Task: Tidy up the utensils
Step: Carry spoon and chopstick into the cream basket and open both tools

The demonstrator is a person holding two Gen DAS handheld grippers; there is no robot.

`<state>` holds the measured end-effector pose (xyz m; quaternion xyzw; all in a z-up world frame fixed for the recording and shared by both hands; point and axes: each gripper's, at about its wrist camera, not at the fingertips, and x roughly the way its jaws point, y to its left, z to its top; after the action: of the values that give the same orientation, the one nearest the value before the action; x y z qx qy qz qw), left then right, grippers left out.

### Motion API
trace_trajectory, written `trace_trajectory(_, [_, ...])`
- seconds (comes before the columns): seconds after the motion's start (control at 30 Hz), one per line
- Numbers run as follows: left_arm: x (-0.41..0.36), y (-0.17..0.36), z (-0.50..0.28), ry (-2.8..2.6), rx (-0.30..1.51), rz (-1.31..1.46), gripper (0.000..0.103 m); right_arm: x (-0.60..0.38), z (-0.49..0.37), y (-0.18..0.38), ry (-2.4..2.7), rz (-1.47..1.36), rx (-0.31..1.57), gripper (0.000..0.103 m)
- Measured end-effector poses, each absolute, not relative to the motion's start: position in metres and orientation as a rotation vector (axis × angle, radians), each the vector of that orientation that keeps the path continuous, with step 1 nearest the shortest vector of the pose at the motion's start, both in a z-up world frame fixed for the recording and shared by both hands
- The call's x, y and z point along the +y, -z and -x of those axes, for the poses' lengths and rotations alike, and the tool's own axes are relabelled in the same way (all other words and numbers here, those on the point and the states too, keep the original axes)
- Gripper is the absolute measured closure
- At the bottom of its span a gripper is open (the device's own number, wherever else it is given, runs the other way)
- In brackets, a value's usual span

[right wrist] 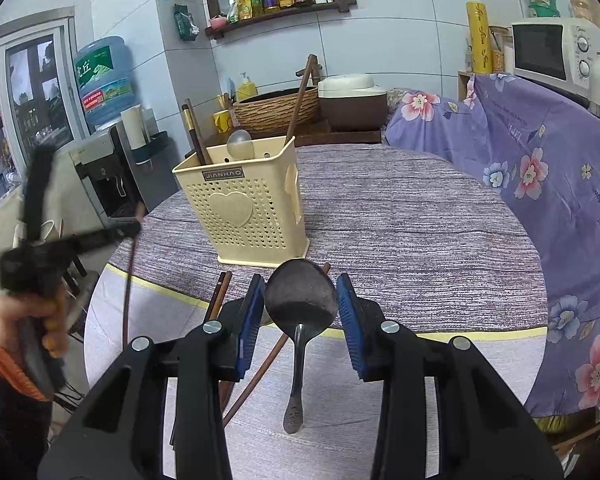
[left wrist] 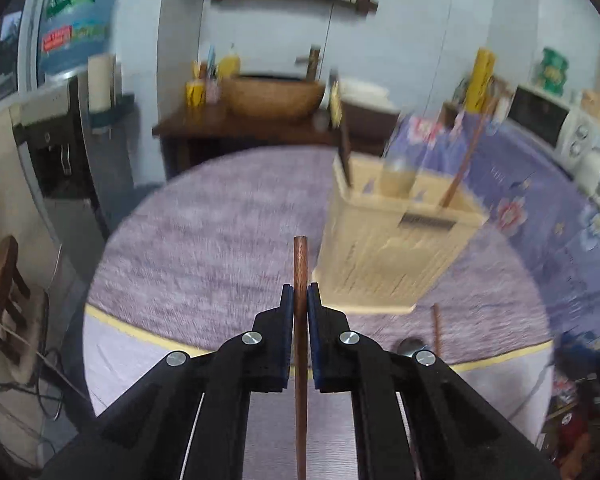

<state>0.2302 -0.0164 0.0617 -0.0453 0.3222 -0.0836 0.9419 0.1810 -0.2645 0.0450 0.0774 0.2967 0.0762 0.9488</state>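
Note:
A cream perforated utensil holder (right wrist: 248,208) stands on the round table; it also shows, blurred, in the left wrist view (left wrist: 392,240). It holds a spoon (right wrist: 240,144) and brown chopsticks (right wrist: 196,132). My left gripper (left wrist: 300,300) is shut on a brown chopstick (left wrist: 301,264) and holds it above the table, left of the holder; it shows at the left of the right wrist view (right wrist: 132,228). My right gripper (right wrist: 300,296) is open around the bowl of a metal spoon (right wrist: 300,296) lying on the table. More chopsticks (right wrist: 220,296) lie beside it.
The table has a purple striped cloth (right wrist: 420,232). A floral purple sheet (right wrist: 540,168) covers furniture at the right, with a microwave (right wrist: 552,56) behind. A water dispenser (right wrist: 104,152) stands at the left. A woven basket (right wrist: 276,108) sits on the sideboard behind.

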Motion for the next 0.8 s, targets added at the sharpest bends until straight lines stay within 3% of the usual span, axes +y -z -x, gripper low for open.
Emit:
trace_trajectory(0.17, [-0.008,-0.098,-0.218,0.183,0.546,0.114,0.095,-0.266,-0.18,-0.048,-0.157,-0.154,0.593,0.065])
trace_trajectory(0.53, [-0.008,-0.116,-0.216,0.218,0.508,0.118,0.095,-0.261,-0.19,-0.065,-0.201,-0.135,0.566,0.065])
trace_trajectory(0.8, [-0.009,-0.212,-0.228,0.277,0.36,0.153,0.095,-0.254,-0.245,-0.157,-0.237,-0.141,0.4,0.065])
